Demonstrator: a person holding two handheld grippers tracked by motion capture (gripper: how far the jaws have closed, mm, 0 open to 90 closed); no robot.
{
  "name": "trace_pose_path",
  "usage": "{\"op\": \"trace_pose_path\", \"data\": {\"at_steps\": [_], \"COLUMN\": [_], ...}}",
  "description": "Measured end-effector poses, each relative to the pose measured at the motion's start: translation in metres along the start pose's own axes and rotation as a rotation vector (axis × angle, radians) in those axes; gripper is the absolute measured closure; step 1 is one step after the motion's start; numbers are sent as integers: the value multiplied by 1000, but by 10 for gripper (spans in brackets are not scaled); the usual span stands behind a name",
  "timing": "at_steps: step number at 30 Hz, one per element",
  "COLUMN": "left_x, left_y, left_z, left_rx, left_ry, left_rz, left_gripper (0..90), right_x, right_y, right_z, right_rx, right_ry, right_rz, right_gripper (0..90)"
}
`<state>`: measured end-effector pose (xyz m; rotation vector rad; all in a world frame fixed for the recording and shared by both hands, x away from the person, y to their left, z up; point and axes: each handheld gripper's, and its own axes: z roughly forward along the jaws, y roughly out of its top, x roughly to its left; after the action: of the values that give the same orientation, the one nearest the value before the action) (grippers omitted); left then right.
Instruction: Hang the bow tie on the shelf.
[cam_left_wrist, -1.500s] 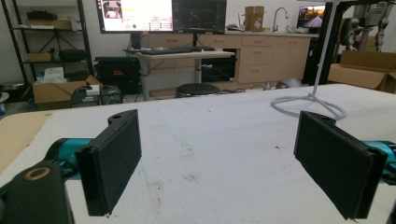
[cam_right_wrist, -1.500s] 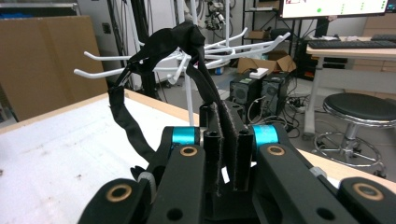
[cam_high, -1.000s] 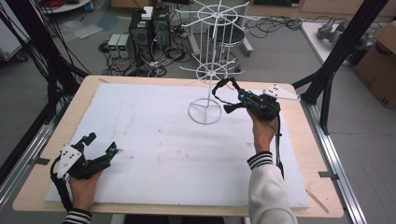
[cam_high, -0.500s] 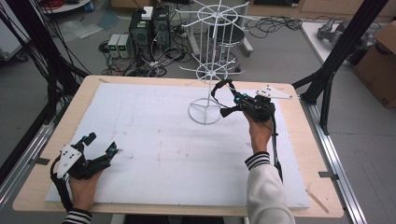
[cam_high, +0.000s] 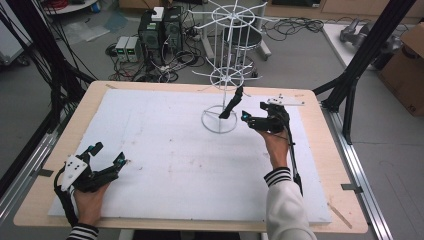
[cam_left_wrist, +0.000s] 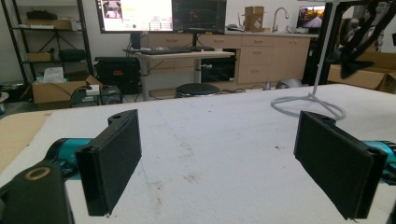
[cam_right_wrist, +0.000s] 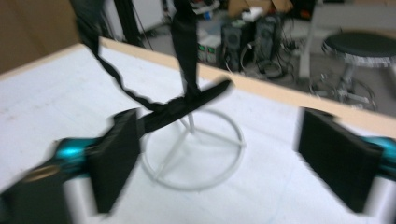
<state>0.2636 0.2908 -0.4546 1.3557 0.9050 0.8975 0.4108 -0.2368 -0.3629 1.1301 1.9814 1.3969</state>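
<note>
Both tongs gape empty, black strap on wire rack, top cropped.

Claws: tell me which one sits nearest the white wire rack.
The right claw, open beside the wire rack base ring; the left claw rests open near the table's front-left corner.

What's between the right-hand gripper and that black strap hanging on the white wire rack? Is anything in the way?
Nothing visible. The right gripper is open beside the rack's ring base, and the black strap hangs from the white wire rack just ahead of its jaws. In the right gripper view the strap reaches the gripper's one jaw, with bare white board around.
</note>
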Motion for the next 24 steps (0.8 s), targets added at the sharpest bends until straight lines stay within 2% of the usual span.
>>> {"op": "trace_pose_path", "data": {"at_steps": [2, 4, 5, 7, 10, 13, 15, 18, 21, 24], "left_x": [0, 0, 0, 0, 0, 0, -1, -1, -1, -1], "left_y": [0, 0, 0, 0, 0, 0, 0, 0, 0, 0], "left_z": [0, 0, 0, 0, 0, 0, 0, 0, 0, 0], "left_rx": [0, -1, -1, -1, 0, 0, -1, -2, -2, -2], "left_ry": [0, 1, 1, 2, 1, 2, 3, 1, 1, 0], "left_rz": [0, 0, 1, 1, 0, 4, 4, 6, 5, 5], "left_gripper": [152, 152, 153, 153, 153, 153, 153, 153, 153, 153], "right_x": [1, 3, 5, 10, 16, 19, 22, 27, 35, 42], "right_y": [-1, -3, -3, -4, -8, -13, -18, -20, -26, -36], "right_z": [0, -3, -4, -8, -16, -23, -30, -37, -49, -61], "right_rx": [20, 23, 29, 46, 28, 26, -9, 15, -63, -97], "right_ry": [-22, -14, -13, -11, -8, -3, 3, 7, 15, 15], "right_rz": [0, -1, -2, -13, -48, -57, -48, -49, -70, -79], "right_gripper": [96, 88, 20, 4, 5, 5, 5, 4, 4, 4]}}
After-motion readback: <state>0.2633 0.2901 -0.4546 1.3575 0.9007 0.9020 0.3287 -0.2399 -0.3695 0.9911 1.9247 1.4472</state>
